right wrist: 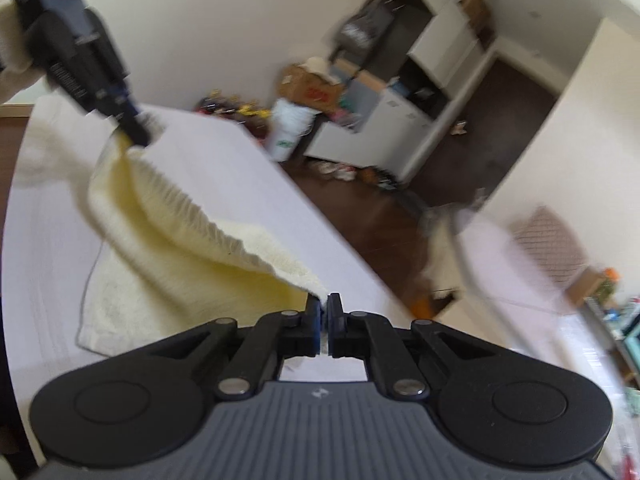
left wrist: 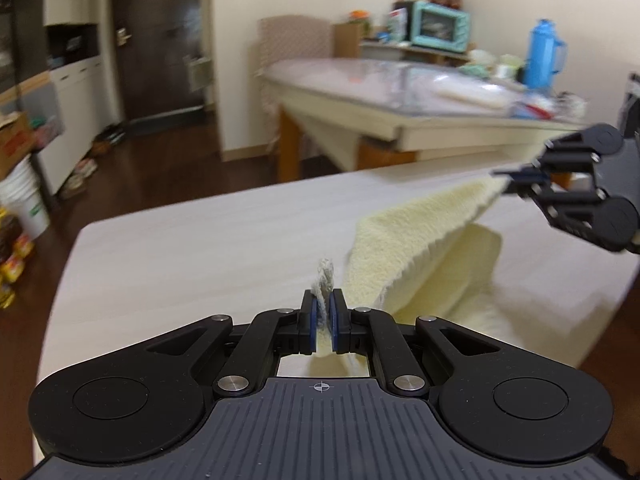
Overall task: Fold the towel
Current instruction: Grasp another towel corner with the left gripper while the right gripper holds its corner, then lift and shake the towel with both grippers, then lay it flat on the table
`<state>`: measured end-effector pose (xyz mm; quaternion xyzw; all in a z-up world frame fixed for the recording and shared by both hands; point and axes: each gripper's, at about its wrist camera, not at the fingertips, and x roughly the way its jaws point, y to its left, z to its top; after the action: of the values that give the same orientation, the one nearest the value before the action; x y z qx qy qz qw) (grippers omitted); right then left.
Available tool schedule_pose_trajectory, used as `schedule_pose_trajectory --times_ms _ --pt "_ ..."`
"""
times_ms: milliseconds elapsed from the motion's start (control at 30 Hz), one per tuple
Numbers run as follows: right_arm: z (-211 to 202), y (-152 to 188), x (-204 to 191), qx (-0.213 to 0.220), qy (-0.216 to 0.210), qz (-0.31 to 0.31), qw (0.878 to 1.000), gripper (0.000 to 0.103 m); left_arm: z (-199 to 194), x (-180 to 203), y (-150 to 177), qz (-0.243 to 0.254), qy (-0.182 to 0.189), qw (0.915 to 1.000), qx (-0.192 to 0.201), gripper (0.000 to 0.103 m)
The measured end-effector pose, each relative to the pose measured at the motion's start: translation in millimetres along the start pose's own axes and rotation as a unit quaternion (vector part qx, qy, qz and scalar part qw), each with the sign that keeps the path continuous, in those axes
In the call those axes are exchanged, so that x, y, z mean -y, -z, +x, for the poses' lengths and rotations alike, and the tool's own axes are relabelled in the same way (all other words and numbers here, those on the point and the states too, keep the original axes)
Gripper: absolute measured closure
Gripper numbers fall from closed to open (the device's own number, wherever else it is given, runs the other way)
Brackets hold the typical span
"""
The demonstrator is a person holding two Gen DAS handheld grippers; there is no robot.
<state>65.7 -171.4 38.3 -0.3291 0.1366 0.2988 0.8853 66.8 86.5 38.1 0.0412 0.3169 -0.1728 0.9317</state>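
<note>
While both corners are pinched, the pale yellow towel (left wrist: 416, 236) hangs lifted between the two tools, w/ its lower part lying on the white table (left wrist: 200, 240). The left hand-held gripper (left wrist: 325, 312) has its jaws together on one towel corner; a small frayed tip of cloth sticks up past the blue pads (left wrist: 315, 320). The right hand-held gripper (right wrist: 324, 312) is also clamped on the opposite corner, the ribbed edge of the towel running into its jaws from the left. In the left wrist view the right hand-held gripper (left wrist: 516, 178) is seen at the right side, holding the cloth above the table, approx. level w/ the far edge. In the right wrist view the left hand-held gripper (right wrist: 134, 136) is at the upper left, and a light sleeve (right wrist: 12, 40) shows behind it. The towel (right wrist: 168, 232) sags in the middle, its top edge stretched between both grips. Bkgd is blurred: a second table (left wrist: 400, 92) w/ a blue bottle (left wrist: 544, 54) and a teal oven (left wrist: 440, 24).
</note>
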Motion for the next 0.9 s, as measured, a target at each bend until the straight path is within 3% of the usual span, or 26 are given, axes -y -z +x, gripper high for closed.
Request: schedule_pose_trajectory --times_ms 233,333,433,533,733,867,900 --pt "-84 -20 21 0.043 0.114 0.016 0.992 0.099 -45 42 -28 0.007 0.077 0.9944 0.073 0.096" --pt "-106 -33 29 0.062 0.139 0.019 0.988 0.099 -62 50 -39 0.003 0.077 0.9923 0.097 0.096" --pt "-104 -41 34 0.072 0.149 0.012 0.986 0.099 -70 50 -47 -0.002 0.048 0.9925 0.113 0.096" --pt "-69 -42 34 0.059 0.133 -0.001 0.989 0.099 -55 36 -51 -0.023 0.02 0.9945 0.1 0.096" --pt "44 -32 25 -0.006 0.081 -0.006 0.997 0.099 29 3 -49 -0.044 -0.037 0.9979 0.03 0.096" --pt "110 -23 15 -0.051 0.05 -0.003 0.997 0.099 72 -13 -45 -0.061 -0.053 0.9967 0.0 0.096" --pt "126 -20 14 -0.063 0.04 0.0 0.997 0.094 80 -17 -45 -0.065 -0.059 0.9961 -0.006 0.096"
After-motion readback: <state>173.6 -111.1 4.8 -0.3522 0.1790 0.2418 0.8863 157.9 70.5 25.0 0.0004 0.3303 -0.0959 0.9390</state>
